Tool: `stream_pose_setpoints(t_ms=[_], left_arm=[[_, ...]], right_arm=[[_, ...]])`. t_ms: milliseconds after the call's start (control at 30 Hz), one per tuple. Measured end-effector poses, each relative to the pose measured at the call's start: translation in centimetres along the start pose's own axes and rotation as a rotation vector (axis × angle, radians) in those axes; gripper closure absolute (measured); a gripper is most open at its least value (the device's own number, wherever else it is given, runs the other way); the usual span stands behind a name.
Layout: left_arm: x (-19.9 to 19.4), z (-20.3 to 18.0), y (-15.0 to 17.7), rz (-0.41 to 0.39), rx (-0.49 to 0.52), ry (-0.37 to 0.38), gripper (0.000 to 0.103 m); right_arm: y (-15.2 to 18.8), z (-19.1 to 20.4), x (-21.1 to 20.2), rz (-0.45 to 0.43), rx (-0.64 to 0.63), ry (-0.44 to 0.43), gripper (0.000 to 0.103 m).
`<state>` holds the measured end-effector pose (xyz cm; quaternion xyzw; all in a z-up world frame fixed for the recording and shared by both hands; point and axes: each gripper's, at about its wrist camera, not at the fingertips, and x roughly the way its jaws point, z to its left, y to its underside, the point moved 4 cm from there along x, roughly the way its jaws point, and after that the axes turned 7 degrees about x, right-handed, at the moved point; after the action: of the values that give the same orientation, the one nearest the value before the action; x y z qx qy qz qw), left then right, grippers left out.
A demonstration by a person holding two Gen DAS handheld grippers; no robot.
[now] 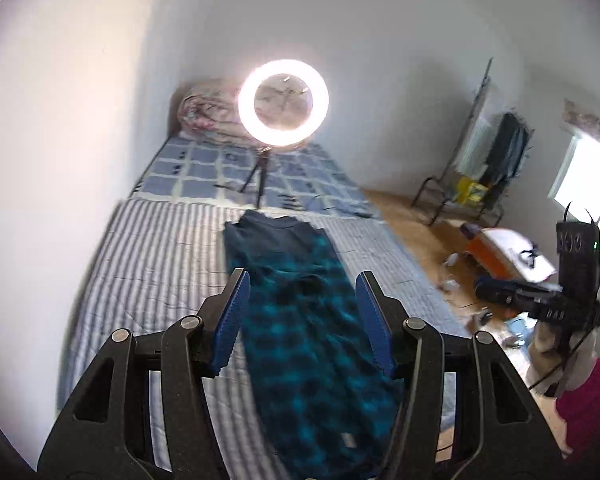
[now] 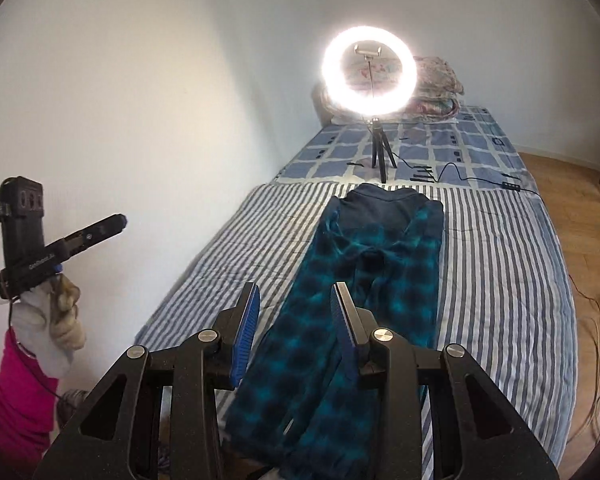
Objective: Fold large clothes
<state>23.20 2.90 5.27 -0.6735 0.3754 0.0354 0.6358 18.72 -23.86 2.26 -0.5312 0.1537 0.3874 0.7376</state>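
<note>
On the bed: teal plaid pants are lying flat and lengthwise on the striped blanket, waistband toward the far end, legs running toward the near edge.
Left gripper: it is hanging in the air above the pants with its jaws apart, nothing between the blue pads, touching no cloth.
Right gripper: it is hovering over the near legs of the pants, jaws standing narrower than the left pair's but apart, holding nothing.
Hands: a gloved hand in a pink sleeve is carrying the left gripper, seen at the left of the right wrist view.
Far end: a lit ring light is standing on a small tripod on the checked sheet, just beyond the waistband.
Head of bed: a folded quilt is resting against the wall.
</note>
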Motion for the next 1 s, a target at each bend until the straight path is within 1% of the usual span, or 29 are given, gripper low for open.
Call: stream_pose_setpoints(t_ms=[67,100,133,200,233,267,300,367,400,533,567,633,667,733,800,833,867,900,933,1000], left_arm=[[2.7,1.7,-0.2,0.033,0.005,-0.017,0.046],[4.4,2.7,-0.3,0.056,0.005,-0.021,0.046],[6.6,4.0,-0.4,0.083,0.004,-0.027,0.046],[10.1,5.8,-0.4,0.12,0.004,-0.03,0.051],[12.3,6.8,-0.3,0.145,0.001,-0.025,0.056],[14.1,7.5,-0.2,0.167,0.0,-0.024,0.057],[16.2,8.5,-0.1,0.189,-0.003,-0.027,0.059],[20.7,10.4,0.2,0.236,-0.013,-0.023,0.068],[22.1,10.9,0.4,0.252,-0.014,-0.022,0.069],[29.3,13.0,1.3,0.315,0.008,-0.031,0.069],[31.2,13.4,1.6,0.331,0.015,-0.033,0.069],[33.7,13.8,2.2,0.351,0.026,-0.034,0.073],[35.1,14.0,2.6,0.363,0.032,-0.032,0.074],[37.2,14.2,2.9,0.377,0.042,-0.025,0.074],[39.1,14.1,3.5,0.386,0.051,-0.018,0.074],[39.9,14.0,3.8,0.388,0.053,-0.013,0.074],[40.3,13.9,4.0,0.389,0.055,-0.01,0.074],[40.9,13.6,4.1,0.391,0.061,-0.001,0.074],[41.5,13.1,4.2,0.392,0.077,0.007,0.074],[42.6,11.8,4.0,0.386,0.128,0.006,0.076]], right_arm=[[-1.0,-0.8,3.0,0.031,-0.008,-0.019,0.068],[-1.5,-1.5,5.2,0.051,-0.013,-0.026,0.066],[-1.9,-2.0,7.2,0.07,-0.021,-0.03,0.061],[-2.7,-3.1,11.2,0.108,-0.04,-0.027,0.055],[-3.0,-3.6,13.1,0.123,-0.047,-0.027,0.055],[-3.1,-3.9,14.4,0.137,-0.048,-0.032,0.055],[-3.4,-4.7,17.4,0.173,-0.048,-0.044,0.055],[-3.5,-5.5,21.0,0.215,-0.061,-0.041,0.055],[-3.6,-6.2,23.9,0.244,-0.081,-0.032,0.055],[-3.3,-7.8,31.8,0.337,-0.166,0.005,0.055],[-3.0,-8.2,33.3,0.355,-0.185,0.018,0.055],[-2.7,-9.1,35.7,0.381,-0.192,0.025,0.054],[-2.5,-9.7,37.3,0.4,-0.184,0.014,0.054],[-2.2,-10.4,38.9,0.415,-0.173,-0.011,0.054],[-2.0,-10.7,39.6,0.416,-0.16,-0.043,0.055],[-1.8,-10.7,39.8,0.406,-0.149,-0.071,0.077],[-1.8,-10.6,39.8,0.402,-0.146,-0.089,0.097],[-1.5,-10.6,39.6,0.414,-0.135,-0.105,0.102],[-1.6,-10.6,39.3,0.407,-0.133,-0.105,0.102],[-1.9,-11.3,37.3,0.366,-0.099,-0.131,0.103]])
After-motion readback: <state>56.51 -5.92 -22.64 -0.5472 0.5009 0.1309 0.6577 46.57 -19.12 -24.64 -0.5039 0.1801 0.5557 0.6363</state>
